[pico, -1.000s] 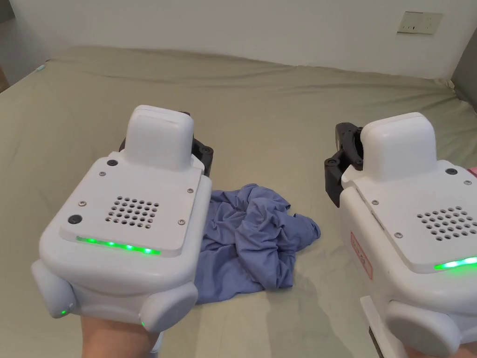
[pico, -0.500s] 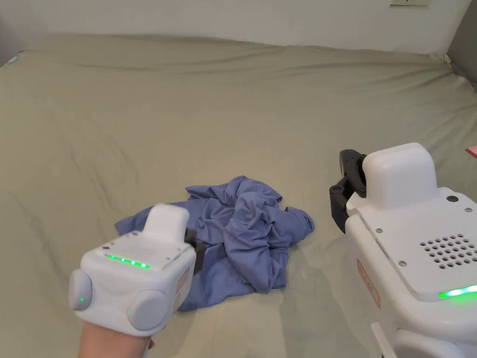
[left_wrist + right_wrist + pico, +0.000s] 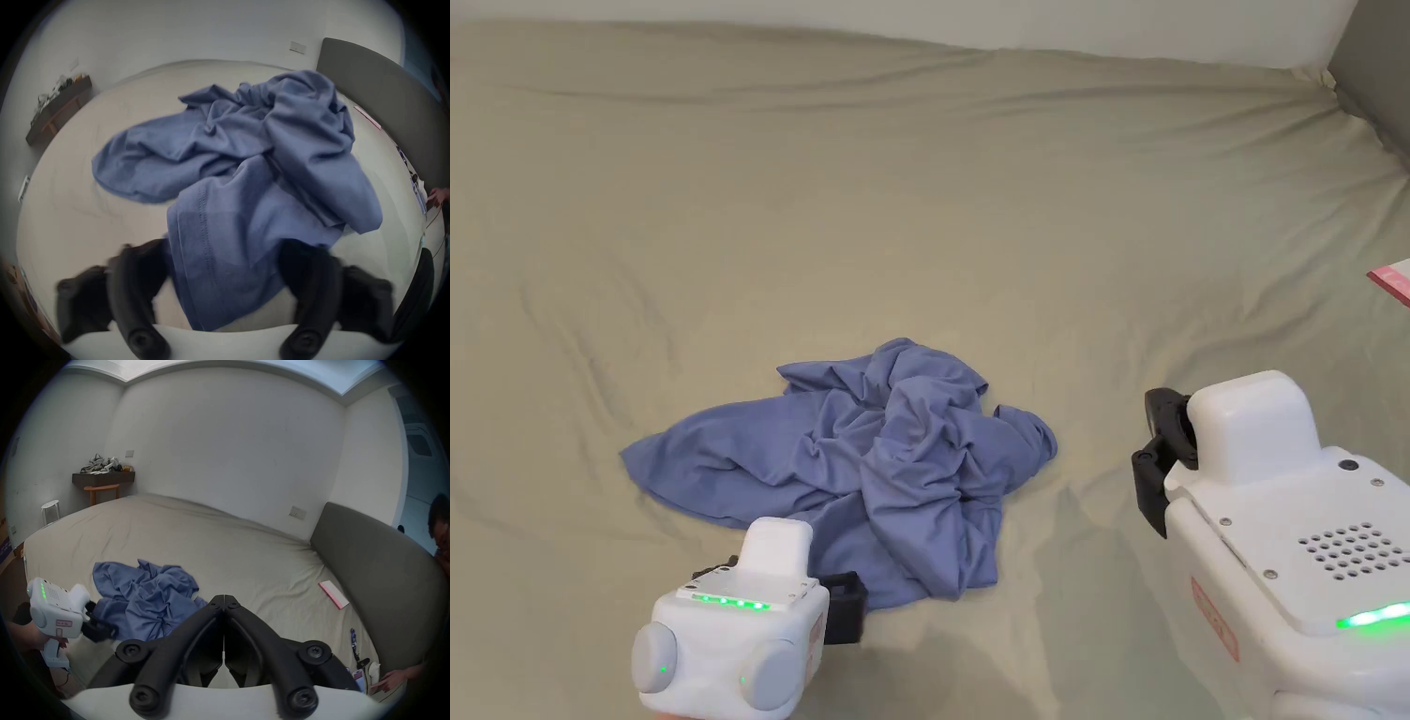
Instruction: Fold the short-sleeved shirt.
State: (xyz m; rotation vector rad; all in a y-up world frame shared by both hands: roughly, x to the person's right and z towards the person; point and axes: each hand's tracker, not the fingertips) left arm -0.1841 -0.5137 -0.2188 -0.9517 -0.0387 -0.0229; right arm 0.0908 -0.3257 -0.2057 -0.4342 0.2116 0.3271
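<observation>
1. Head view: the shirt is seen crumpled on the bed, so spreading is judged to come first.
2. The left tool is spread around the hem, not yet pinching; the right tool is pressed together, empty, well apart.
3. Since earlier, the left tool has been lowered to the hem.

Soft, even daylight is spread over the head view, which is rendered sharp; faint shadows are cast on the sheet at lower centre and lower right; both gripper views are bent by fisheye distortion and ringed by black vignetting at the corners; the left gripper view is dimmer, and motion blur is seen along its lower edge; a bright ceiling strip is caught at the top of the right gripper view.
</observation>
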